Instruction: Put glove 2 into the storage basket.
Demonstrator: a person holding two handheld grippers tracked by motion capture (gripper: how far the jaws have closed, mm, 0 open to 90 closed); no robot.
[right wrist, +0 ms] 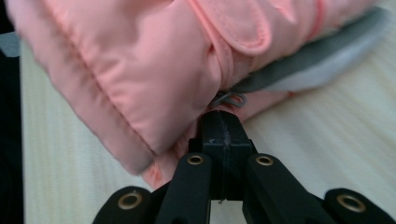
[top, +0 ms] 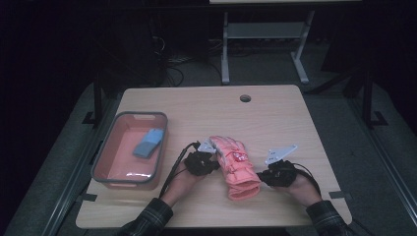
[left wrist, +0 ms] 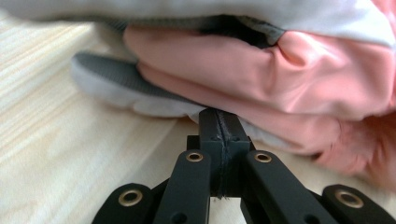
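A pink padded glove lies on the light wooden table, near the front edge and roughly at its middle, with its cuff pointing toward you and its fingers pointing away. Your two tongs sit on either side of it. Your left gripper is at the glove's left edge, about level with the finger end; in the left gripper view its two black jaws are pressed flat together, and their tip meets the underside of the glove where pink fabric and a grey-and-white trim rest on the wood. Whether any fabric is pinched between them cannot be told. Your right gripper is at the glove's right edge, beside the cuff; its jaws are also closed tight against each other, their tip right against the pink padding beside a small metal ring, again with no clear sign of cloth caught between them. Well to the left stands a grey-rimmed tray holding a blue block.
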